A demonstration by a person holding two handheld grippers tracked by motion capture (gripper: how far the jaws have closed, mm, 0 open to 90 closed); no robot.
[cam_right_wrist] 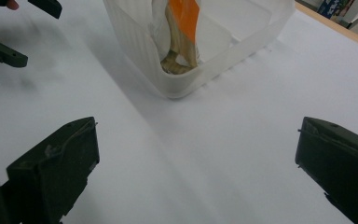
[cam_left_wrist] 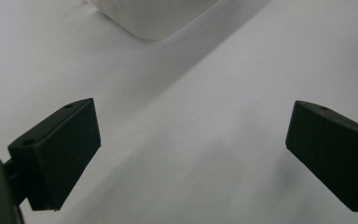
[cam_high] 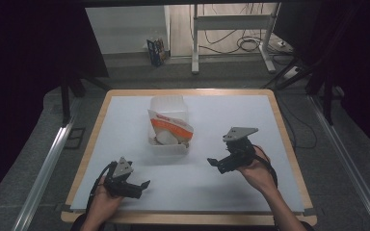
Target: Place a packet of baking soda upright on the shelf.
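Observation:
A translucent white plastic container (cam_high: 169, 148) stands mid-table. Inside it leans an orange and white snack bag (cam_high: 172, 127), above some pale contents I cannot identify. My left gripper (cam_high: 142, 187) hovers low at the front left, well short of the container, with its jaws wide apart and empty. My right gripper (cam_high: 215, 165) sits to the container's right front, also open with nothing in it. In the left gripper view the gripper (cam_left_wrist: 191, 140) faces bare sheet, with the container's corner (cam_left_wrist: 154, 18) far ahead. In the right gripper view the gripper (cam_right_wrist: 198, 154) points at the container (cam_right_wrist: 135, 42) and the bag (cam_right_wrist: 182, 23).
A white sheet (cam_high: 231, 115) covers the wooden table (cam_high: 90, 144). The left gripper (cam_right_wrist: 9, 32) appears at the top left of the right gripper view. Beyond the table are a desk frame (cam_high: 231, 29), floor cables and a small box (cam_high: 157, 51).

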